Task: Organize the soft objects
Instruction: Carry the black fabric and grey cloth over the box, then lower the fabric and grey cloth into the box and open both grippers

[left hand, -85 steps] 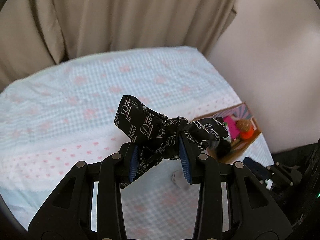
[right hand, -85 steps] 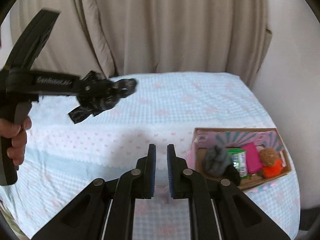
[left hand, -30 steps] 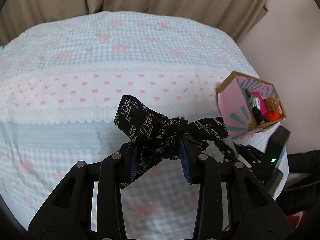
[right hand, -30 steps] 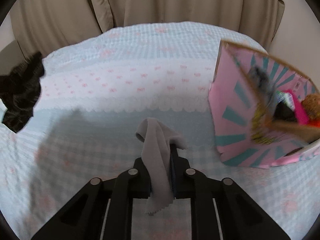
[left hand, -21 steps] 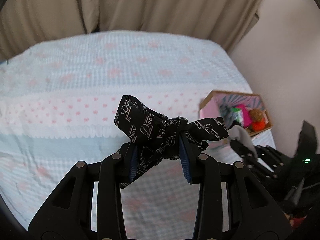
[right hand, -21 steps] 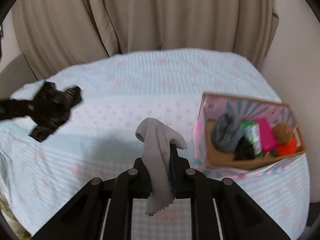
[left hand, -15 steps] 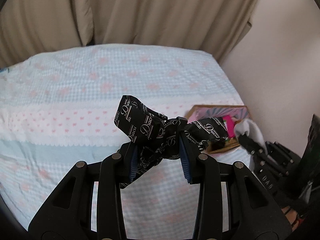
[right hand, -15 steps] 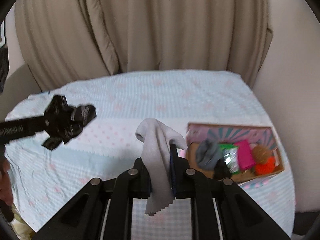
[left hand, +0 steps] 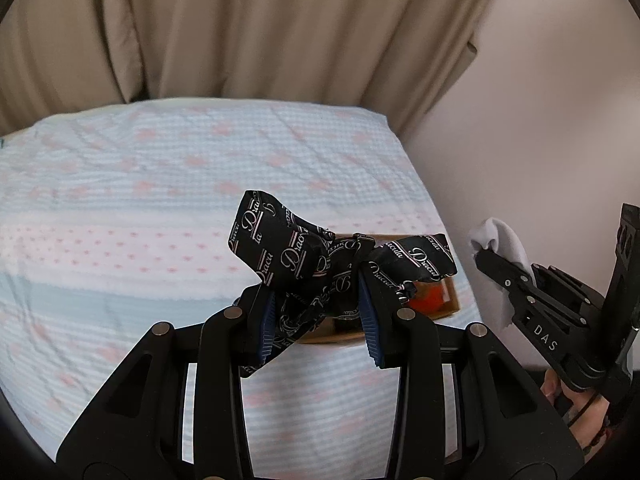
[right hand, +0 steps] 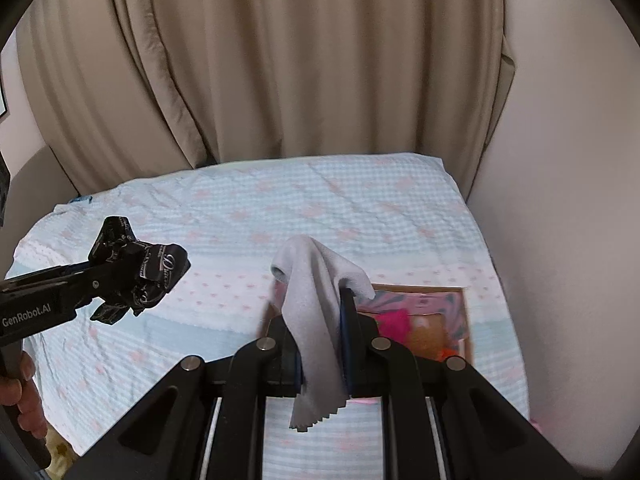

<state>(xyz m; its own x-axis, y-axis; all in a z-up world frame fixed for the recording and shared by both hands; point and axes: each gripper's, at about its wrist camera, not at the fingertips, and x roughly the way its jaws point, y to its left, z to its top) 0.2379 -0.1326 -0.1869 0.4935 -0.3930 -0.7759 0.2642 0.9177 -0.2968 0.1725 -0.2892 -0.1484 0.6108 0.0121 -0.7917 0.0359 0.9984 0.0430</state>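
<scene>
Left gripper [left hand: 320,312]: pads closed on the black printed bow [left hand: 332,264], which was pinched near its knot; both loops stood free above the pads, a tail hung below.
Right gripper [right hand: 322,336]: pressed together on the grey cloth [right hand: 316,316]; the cloth draped over the left pad and its pinked edge hung below the fingers.
Height: both grippers were held in the air above the bed [right hand: 280,208], neither load touching the cover.
Box [right hand: 460,320]: cardboard, pink-and-teal lined, resting on the bed near its right edge by the wall; it lay partly hidden behind each load in both wrist views. A pink item [right hand: 394,320] and an orange item [left hand: 430,300] showed inside; the rest of the contents could not be made out.
Position of left load: in the right wrist view the bow was well to the left of the box.
Step in hand (judgement): carrying both soft items to the box, the cloth being nearer.
Method note: bring the gripper above the open top before parting the pads, so the cloth falls inside rather than catching on the rim.
Method note: lower until the hanging edge is within the walls, then release; limp fabric may cling to a pad, so withdraw straight up.
Method note: take one gripper in at a time; the box opening looked narrow for two.
Risk: pushing the light box along the soft cover.
</scene>
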